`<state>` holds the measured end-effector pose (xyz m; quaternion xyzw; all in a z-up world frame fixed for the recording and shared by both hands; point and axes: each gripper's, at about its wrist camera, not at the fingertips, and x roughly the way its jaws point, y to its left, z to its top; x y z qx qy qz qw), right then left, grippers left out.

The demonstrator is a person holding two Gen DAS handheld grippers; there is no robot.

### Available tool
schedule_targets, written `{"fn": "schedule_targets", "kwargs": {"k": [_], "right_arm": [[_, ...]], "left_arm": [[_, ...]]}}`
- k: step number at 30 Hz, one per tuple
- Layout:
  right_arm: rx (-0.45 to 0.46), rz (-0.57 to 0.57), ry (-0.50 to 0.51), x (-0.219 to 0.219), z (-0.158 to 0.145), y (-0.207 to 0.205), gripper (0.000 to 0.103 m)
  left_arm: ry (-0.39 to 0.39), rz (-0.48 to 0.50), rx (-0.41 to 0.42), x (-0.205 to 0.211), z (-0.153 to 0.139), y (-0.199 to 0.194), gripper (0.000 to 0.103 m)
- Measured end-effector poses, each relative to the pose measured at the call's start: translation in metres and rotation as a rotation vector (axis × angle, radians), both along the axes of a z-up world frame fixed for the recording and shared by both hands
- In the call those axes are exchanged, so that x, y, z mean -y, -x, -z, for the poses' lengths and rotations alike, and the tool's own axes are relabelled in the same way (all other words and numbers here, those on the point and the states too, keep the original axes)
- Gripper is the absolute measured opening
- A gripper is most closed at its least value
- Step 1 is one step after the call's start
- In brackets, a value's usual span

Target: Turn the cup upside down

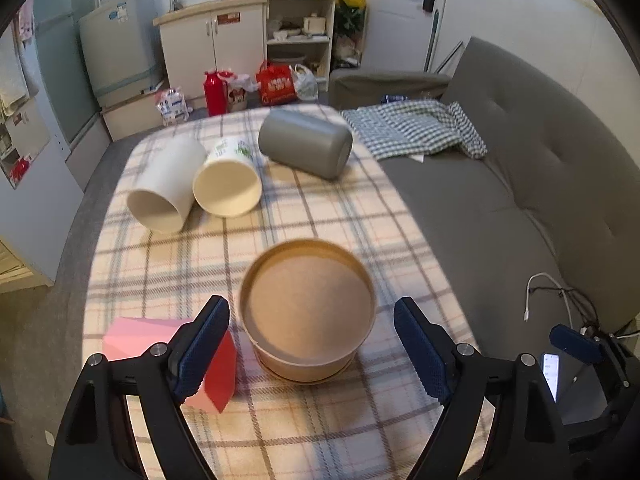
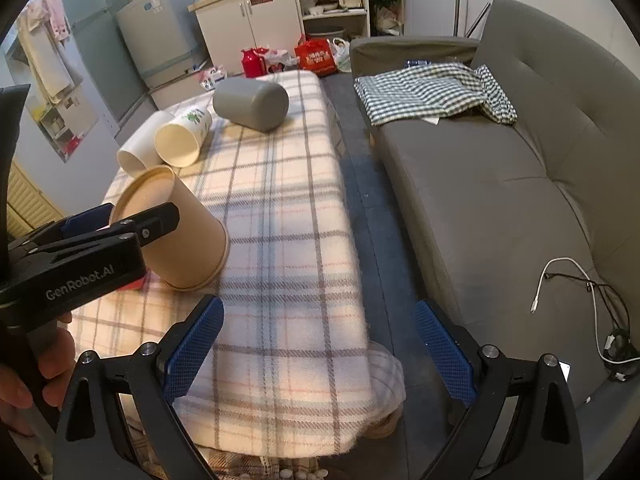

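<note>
A brown paper cup (image 1: 308,312) stands upside down, rim down, on the plaid-covered table (image 1: 328,216); it also shows in the right wrist view (image 2: 186,236). My left gripper (image 1: 312,344) is open, its fingers on either side of the cup with gaps on both sides. In the right wrist view the left gripper (image 2: 132,222) hangs around the cup's upturned base. My right gripper (image 2: 316,344) is open and empty over the table's near right corner.
A white cup (image 1: 164,184), a printed paper cup (image 1: 228,184) and a grey cup (image 1: 306,142) lie on their sides at the table's far end. A pink and red box (image 1: 216,372) sits left of the brown cup. A grey sofa (image 2: 500,184) with a checked cloth (image 2: 432,88) stands to the right.
</note>
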<state>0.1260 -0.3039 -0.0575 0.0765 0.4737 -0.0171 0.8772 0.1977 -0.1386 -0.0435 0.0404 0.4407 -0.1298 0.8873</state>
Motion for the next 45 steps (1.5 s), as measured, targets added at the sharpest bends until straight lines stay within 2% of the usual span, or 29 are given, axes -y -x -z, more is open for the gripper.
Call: {"fn": "schedule_targets", "kwargs": {"k": [10,16,19,25,29,31,35,38,40,45], "right_arm": [[0.113,-0.029,0.008,-0.013,-0.043,0.031,0.097],[0.196,-0.055,0.008,-0.024,-0.068,0.052,0.097],[0.228,-0.065,0.003,-0.029,-0.076,0.063,0.097],[0.272,-0.090,0.001,-0.043,-0.079,0.082,0.097],[0.310,-0.098,-0.010,-0.053,-0.071,0.094,0.097],[0.328,-0.097,-0.015,-0.058,-0.065,0.099,0.097],[0.346,-0.100,-0.001,-0.065,-0.052,0.106,0.097],[0.354,-0.089,-0.002,-0.066,-0.046,0.108,0.103],[0.356,-0.077,0.000,-0.065,-0.043,0.108,0.103],[0.372,-0.069,0.036,-0.064,-0.038,0.111,0.103]], "left_arm": [[0.055,-0.045,0.129,-0.023,-0.060,0.026,0.087],[0.067,-0.070,0.230,-0.041,-0.091,0.058,0.087],[0.080,-0.095,0.264,-0.053,-0.098,0.077,0.087],[0.086,-0.140,0.304,-0.076,-0.094,0.111,0.087],[0.070,-0.120,0.358,-0.088,-0.086,0.134,0.088],[0.059,-0.107,0.390,-0.092,-0.079,0.146,0.098],[0.057,-0.115,0.424,-0.098,-0.060,0.161,0.098],[0.069,-0.159,0.394,-0.104,-0.042,0.162,0.098],[0.076,-0.189,0.379,-0.110,-0.032,0.165,0.098],[0.055,-0.269,0.425,-0.122,-0.022,0.175,0.103]]}}
